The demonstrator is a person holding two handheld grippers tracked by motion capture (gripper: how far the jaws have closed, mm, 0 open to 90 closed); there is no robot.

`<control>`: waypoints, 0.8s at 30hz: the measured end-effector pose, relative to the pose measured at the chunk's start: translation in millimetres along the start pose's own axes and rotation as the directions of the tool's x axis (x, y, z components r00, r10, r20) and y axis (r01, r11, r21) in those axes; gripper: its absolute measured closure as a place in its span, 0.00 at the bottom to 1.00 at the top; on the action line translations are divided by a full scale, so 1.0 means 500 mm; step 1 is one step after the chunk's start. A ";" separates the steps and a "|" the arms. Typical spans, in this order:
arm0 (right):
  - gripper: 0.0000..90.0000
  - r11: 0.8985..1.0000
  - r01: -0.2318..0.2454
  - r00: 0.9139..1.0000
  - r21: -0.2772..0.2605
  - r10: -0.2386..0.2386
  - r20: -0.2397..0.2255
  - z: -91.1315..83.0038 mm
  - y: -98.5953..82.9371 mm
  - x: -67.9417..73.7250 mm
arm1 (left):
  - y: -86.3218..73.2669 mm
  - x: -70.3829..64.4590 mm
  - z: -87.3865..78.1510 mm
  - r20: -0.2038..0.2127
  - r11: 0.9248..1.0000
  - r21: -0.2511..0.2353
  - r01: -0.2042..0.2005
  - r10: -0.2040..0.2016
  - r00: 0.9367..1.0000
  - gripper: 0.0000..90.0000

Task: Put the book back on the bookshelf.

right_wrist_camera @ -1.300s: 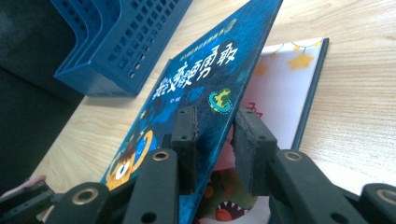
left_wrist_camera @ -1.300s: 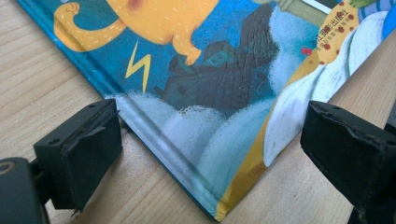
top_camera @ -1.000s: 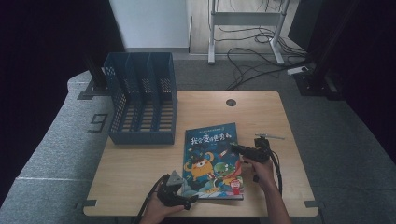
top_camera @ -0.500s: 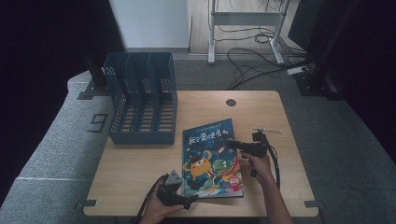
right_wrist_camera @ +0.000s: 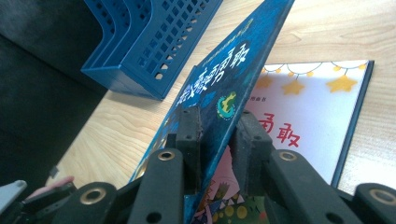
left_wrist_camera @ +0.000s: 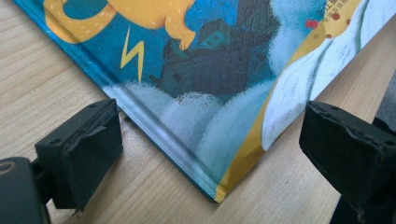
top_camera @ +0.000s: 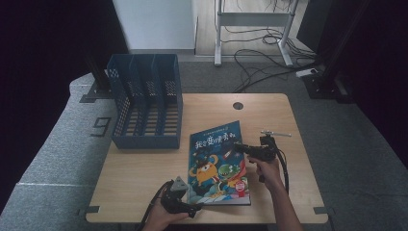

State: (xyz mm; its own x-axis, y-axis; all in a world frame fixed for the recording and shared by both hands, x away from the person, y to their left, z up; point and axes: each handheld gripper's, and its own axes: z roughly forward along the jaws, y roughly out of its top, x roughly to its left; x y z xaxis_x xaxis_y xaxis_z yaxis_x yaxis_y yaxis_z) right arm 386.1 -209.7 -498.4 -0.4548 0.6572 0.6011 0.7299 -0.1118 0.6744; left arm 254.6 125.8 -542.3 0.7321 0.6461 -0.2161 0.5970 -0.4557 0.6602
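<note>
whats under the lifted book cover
Under the cover, pinched by the right tongs, lies a white page with yellow stars and red characters. Its spine-side part is hidden by the cover.

Light wood desk [top_camera: 144, 173] with cable grommet [top_camera: 237, 105], grey carpet floor [top_camera: 62, 159]. White panel [top_camera: 154, 24] behind, metal frame legs [top_camera: 219, 33], loose cables [top_camera: 260, 57]. Dark surroundings both sides.
</note>
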 end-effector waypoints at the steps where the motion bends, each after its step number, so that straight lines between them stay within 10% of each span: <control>1: 0.80 1.000 0.000 1.000 0.000 0.000 0.000 0.000 0.000 0.000 | 0.000 0.001 -0.001 0.001 1.000 0.002 0.001 -0.001 1.000 0.06; 8: 0.74 0.995 0.053 0.998 0.079 -0.054 0.017 0.017 0.004 0.015 | 0.000 0.001 0.000 0.004 1.000 -0.003 -0.002 0.002 1.000 0.06; 24: 0.82 0.996 0.079 0.997 0.035 -0.079 -0.010 0.015 0.016 0.042 | 0.000 0.007 -0.004 0.025 1.000 -0.002 0.024 -0.023 0.999 0.06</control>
State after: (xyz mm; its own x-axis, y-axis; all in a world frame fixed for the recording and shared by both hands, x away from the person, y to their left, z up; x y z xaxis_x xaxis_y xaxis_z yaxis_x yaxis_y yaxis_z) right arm 386.0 -191.2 -483.6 -0.5162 0.6562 0.5504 0.7090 -0.0330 0.7044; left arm 256.6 129.3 -541.8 0.7258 0.6411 -0.2494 0.6136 -0.4394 0.6561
